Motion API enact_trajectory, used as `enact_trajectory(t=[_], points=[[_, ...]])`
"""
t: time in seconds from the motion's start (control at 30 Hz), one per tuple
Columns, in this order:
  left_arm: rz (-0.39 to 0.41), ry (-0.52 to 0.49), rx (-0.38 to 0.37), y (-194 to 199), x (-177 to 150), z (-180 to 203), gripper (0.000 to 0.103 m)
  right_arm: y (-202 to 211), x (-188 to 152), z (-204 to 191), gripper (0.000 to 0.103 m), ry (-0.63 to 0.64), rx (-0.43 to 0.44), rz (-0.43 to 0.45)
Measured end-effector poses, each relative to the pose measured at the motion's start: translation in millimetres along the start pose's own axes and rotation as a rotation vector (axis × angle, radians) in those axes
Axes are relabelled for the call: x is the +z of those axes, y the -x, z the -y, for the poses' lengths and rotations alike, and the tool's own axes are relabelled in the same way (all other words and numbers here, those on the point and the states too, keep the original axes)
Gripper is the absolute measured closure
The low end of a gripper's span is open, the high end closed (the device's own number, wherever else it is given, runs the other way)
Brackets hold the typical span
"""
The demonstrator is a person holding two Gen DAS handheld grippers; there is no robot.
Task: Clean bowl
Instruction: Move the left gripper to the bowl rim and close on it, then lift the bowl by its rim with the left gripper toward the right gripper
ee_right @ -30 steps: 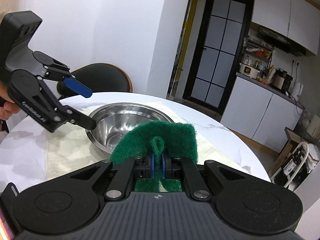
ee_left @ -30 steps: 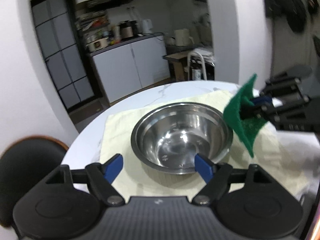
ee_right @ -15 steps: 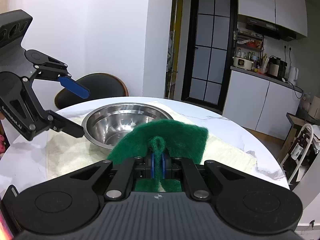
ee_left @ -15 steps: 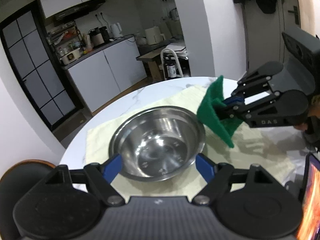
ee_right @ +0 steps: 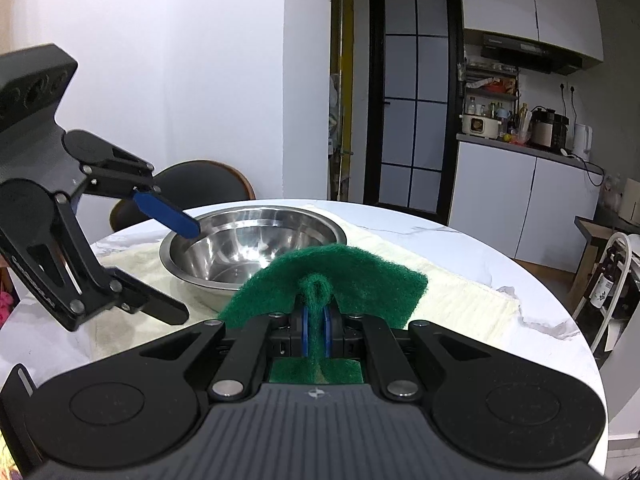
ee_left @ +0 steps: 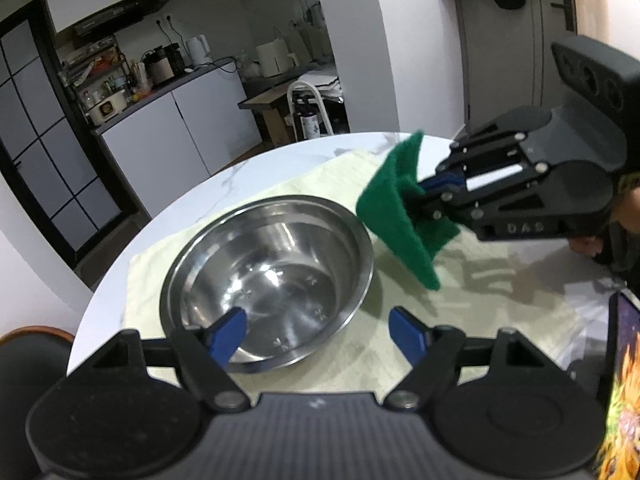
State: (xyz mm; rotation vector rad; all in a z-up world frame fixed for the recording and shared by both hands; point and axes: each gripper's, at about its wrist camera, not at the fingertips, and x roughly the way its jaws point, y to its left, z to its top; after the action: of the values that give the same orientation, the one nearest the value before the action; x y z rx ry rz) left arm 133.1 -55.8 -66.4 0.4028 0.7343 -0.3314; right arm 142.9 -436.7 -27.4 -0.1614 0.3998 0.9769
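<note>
The steel bowl (ee_left: 267,280) sits on a pale cloth (ee_left: 352,364) on the tabletop (ee_right: 460,248). The left hand-held gripper (ee_left: 320,334), jaws closing, straddles the bowl's near rim — nearer than a second ago. Only the right view shows the right hand-held gripper (ee_right: 316,330) pinching the green scouring pad (ee_right: 352,280) beside the bowl.

cloth (ee_left: 340,364) on table (ee_right: 460,248); chair (ee_right: 208,184) | kettle (ee_left: 198,49)

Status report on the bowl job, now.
Left claw closing around the bowl rim, not gripping. Right claw shut on green scouring pad, beside bowl. Nothing in the way.
</note>
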Motion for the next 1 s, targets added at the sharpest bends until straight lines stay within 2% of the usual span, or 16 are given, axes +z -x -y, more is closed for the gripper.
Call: enact_trajectory(t=[0.2, 0.37, 0.6, 0.63, 0.73, 1.0], points=[[-0.029, -0.012, -0.018, -10.9, 0.9, 1.1, 0.032, -1.9, 1.9, 1.2, 0.095, -0.026, -0.010, 0.014], [-0.038, -0.001, -0.036, -18.3, 1.3, 0.1, 0.047, -4.5, 1.9, 0.2, 0.095, -0.030, -0.020, 0.018], [-0.054, 0.012, -0.062, -28.3, 3.4, -5.7, 0.058, -7.5, 2.6, -1.1, 0.095, -0.020, -0.031, 0.015], [-0.056, 0.014, -0.065, -29.9, 3.3, -6.2, 0.061, -7.3, 2.6, -0.7, 0.095, -0.021, -0.032, 0.017], [-0.061, 0.028, -0.082, -34.1, 2.0, -9.0, 0.080, -6.3, 1.7, 1.4, 0.095, -0.023, -0.033, 0.020], [-0.020, 0.097, -0.144, -30.7, 1.1, -18.2, 0.088, -6.7, 1.0, 2.5, 0.095, -0.017, -0.041, 0.019]])
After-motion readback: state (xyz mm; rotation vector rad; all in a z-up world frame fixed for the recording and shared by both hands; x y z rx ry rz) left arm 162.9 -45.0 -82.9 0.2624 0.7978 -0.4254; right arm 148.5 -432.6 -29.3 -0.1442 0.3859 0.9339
